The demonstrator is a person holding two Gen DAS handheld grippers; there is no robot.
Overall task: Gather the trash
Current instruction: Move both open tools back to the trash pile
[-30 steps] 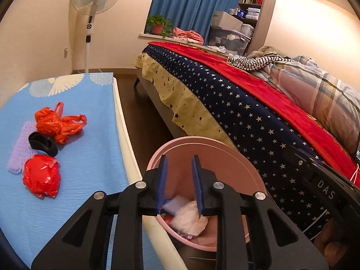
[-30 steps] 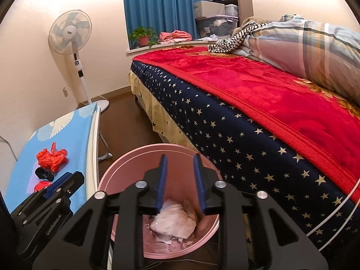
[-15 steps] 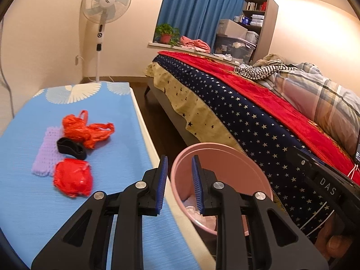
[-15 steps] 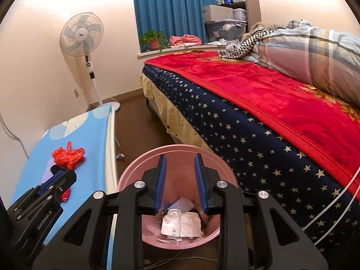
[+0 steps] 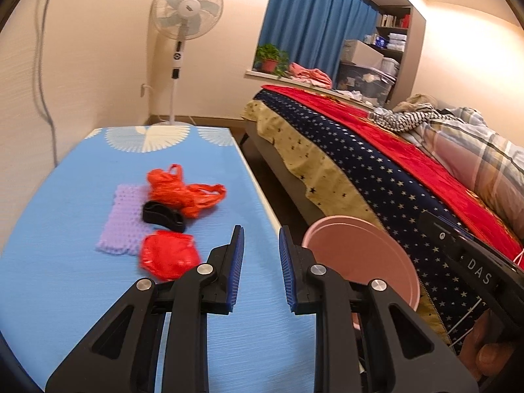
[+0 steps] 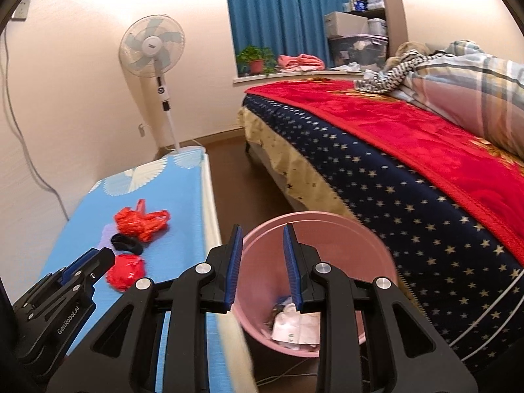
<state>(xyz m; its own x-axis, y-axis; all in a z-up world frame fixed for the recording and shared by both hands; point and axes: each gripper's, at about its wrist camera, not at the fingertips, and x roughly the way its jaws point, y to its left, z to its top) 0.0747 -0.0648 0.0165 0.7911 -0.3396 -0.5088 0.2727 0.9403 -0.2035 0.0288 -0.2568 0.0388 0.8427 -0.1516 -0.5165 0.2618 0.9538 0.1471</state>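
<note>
Left gripper (image 5: 260, 262), jaws slightly apart and empty, hangs over bare tabletop (image 5: 65, 294) near its right edge; red trash (image 5: 168, 255) lies left. Right gripper (image 6: 262, 262), likewise empty, hangs above the bin (image 6: 376, 245).

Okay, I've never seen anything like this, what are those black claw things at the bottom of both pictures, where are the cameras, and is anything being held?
They are two hand-held grippers, one in each of a person's hands, and each carries a camera looking forward along its fingers. One picture is from the left gripper, the other from the right gripper. Both have a gap between their blue pads and hold nothing. On the blue table lie an orange plastic bag, a crumpled red bag, a small black item and a lilac mat. Beside the table stands a pink bin with crumpled paper inside, next to a bed.
</note>
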